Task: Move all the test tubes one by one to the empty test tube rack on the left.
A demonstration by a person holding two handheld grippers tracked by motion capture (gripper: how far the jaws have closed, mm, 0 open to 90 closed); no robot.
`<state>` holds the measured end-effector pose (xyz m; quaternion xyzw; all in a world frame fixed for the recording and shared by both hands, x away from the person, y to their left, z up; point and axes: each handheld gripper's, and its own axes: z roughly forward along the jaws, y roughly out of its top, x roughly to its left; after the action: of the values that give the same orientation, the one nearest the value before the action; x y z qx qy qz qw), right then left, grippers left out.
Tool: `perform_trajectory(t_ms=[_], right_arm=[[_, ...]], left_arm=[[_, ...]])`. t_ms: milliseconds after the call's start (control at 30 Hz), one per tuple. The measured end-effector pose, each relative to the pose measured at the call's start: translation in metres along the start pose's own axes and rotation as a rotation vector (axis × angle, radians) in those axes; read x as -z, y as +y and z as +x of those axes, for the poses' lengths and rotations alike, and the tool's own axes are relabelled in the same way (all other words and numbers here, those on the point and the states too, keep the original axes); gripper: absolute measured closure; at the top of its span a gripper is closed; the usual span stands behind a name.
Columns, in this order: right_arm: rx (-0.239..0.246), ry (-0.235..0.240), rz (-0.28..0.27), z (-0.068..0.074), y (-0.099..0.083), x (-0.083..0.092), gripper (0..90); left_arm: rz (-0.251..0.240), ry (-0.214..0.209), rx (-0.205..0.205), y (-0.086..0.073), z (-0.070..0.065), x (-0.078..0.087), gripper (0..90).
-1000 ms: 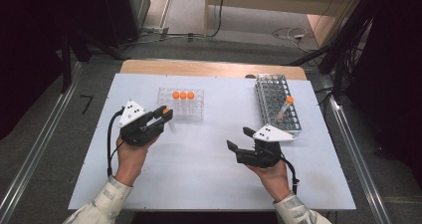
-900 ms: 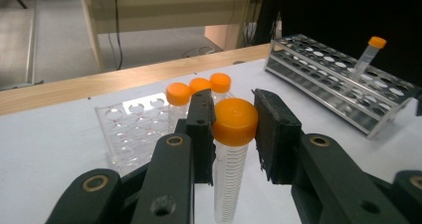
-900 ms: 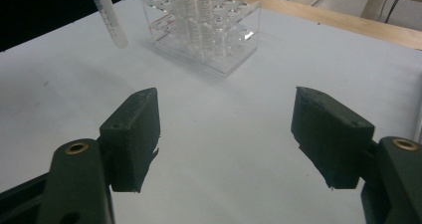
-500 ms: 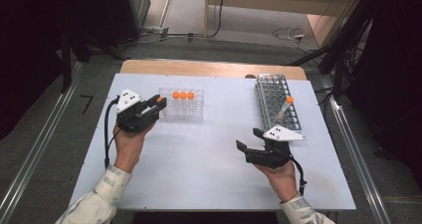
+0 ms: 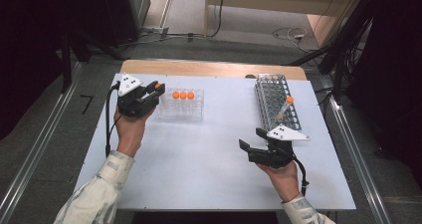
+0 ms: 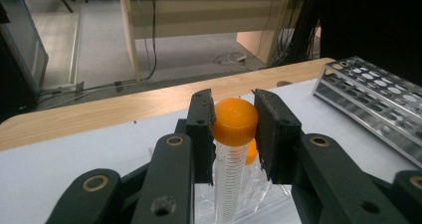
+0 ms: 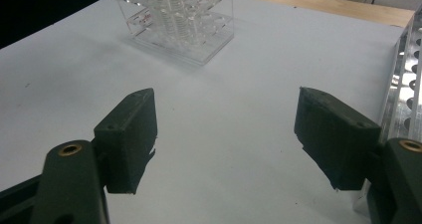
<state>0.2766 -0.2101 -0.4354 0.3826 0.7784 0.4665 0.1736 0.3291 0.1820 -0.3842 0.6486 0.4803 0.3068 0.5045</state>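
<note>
High view looking down over the table (image 5: 199, 184), gripper views low and close, sharing the clear rack (image 5: 181, 112).

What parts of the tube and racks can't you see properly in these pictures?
- Orange-capped tube in the left tool: its bottom end is cut off by the lower edge of the left gripper view.
- The same tube in the high view: the tool's body covers all but the cap.
- Metal rack: cut off by the right edge of the right gripper view.
- Clear rack: its printing is too small to read in the high view.
</note>
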Motion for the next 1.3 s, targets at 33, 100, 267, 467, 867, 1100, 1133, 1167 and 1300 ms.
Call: perform_trajectory(t_ms=[33, 100, 267, 467, 867, 1100, 1133, 1167, 1300], right_arm=[[0.000, 0.000, 0.000, 0.000, 0.000, 0.000, 23.6], [0.001, -0.001, -0.001, 0.000, 0.000, 0.000, 23.6], [-0.003, -0.001, -0.001, -0.001, 0.000, 0.001, 23.7], [-0.003, -0.001, -0.006, -0.002, 0.000, 0.002, 23.7], [-0.005, -0.003, -0.006, -0.003, 0.000, 0.002, 23.8], [-0.004, -0.005, -0.004, -0.004, 0.000, 0.002, 23.8], [-0.003, -0.005, -0.005, -0.003, 0.000, 0.002, 23.8], [-0.003, -0.004, -0.003, -0.003, 0.000, 0.002, 23.8], [-0.002, -0.006, 0.000, -0.002, -0.001, 0.001, 23.8]], left_arm=[[0.002, 0.002, -0.003, 0.001, 0.000, -0.002, 70.4], [0.003, 0.007, -0.009, 0.003, 0.000, -0.006, 70.4], [0.005, 0.016, -0.018, 0.009, -0.002, -0.013, 70.4], [0.010, 0.035, -0.026, 0.013, -0.002, -0.022, 70.4], [0.038, 0.054, -0.034, 0.007, -0.003, -0.035, 70.4], [0.050, 0.058, -0.032, 0.000, -0.003, -0.037, 70.3], [0.053, 0.058, -0.033, -0.001, -0.003, -0.037, 70.3], [0.058, 0.057, -0.033, -0.003, -0.003, -0.038, 70.3], [0.063, 0.060, -0.031, -0.010, -0.003, -0.039, 70.2]])
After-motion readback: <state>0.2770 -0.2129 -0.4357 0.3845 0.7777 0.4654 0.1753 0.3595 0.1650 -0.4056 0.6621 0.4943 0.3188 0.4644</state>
